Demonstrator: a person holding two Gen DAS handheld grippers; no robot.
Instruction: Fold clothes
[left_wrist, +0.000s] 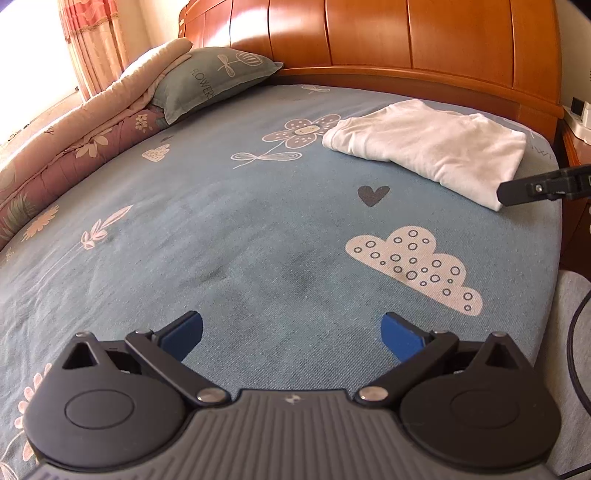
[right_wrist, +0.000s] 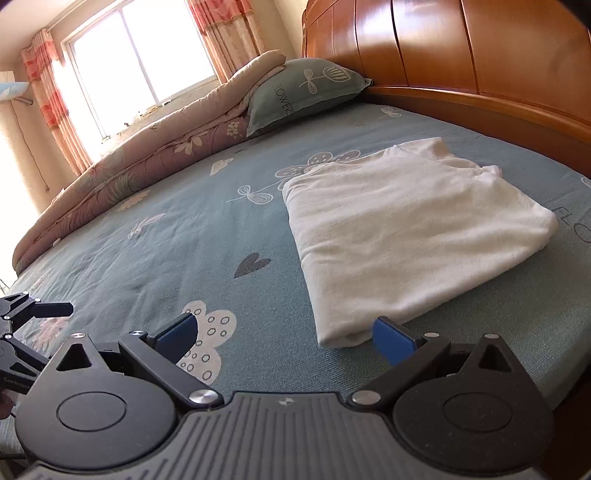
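Left wrist view showed the left claw (left_wrist: 291, 334) spread wide and empty, its blue pads (left_wrist: 184, 334) hanging over bare blue-grey bed sheet (left_wrist: 221, 229). Out toward 1 o'clock from it lay a printed white cloud (left_wrist: 413, 269), then a dark heart (left_wrist: 373, 194), and beyond those, at about 1 o'clock near the headboard (left_wrist: 406, 33), the folded white garment (left_wrist: 428, 147) rested flat on the sheet. A black finger of the right claw (left_wrist: 517, 190) reached in from 3 o'clock, its tip just at the garment's near corner; whether it touched the cloth could not be told. At 10 o'clock a rolled quilt (left_wrist: 74, 147) ran along the far side of the bed, with a grey-green pillow (left_wrist: 210, 81) against it by the headboard.

Right wrist view showed the right claw (right_wrist: 284, 336) likewise parted and holding nothing. Its right pad (right_wrist: 391, 339) sat just beside the near corner of the folded white garment (right_wrist: 406, 236), which spread away toward 1 o'clock. The cloud print (right_wrist: 210, 339) lay by the left pad. Part of the left claw (right_wrist: 40, 310) appeared at 9 o'clock. Farther off, at 11 o'clock, stood the quilt (right_wrist: 147, 162), the pillow (right_wrist: 303, 92) and a bright window (right_wrist: 144, 59).
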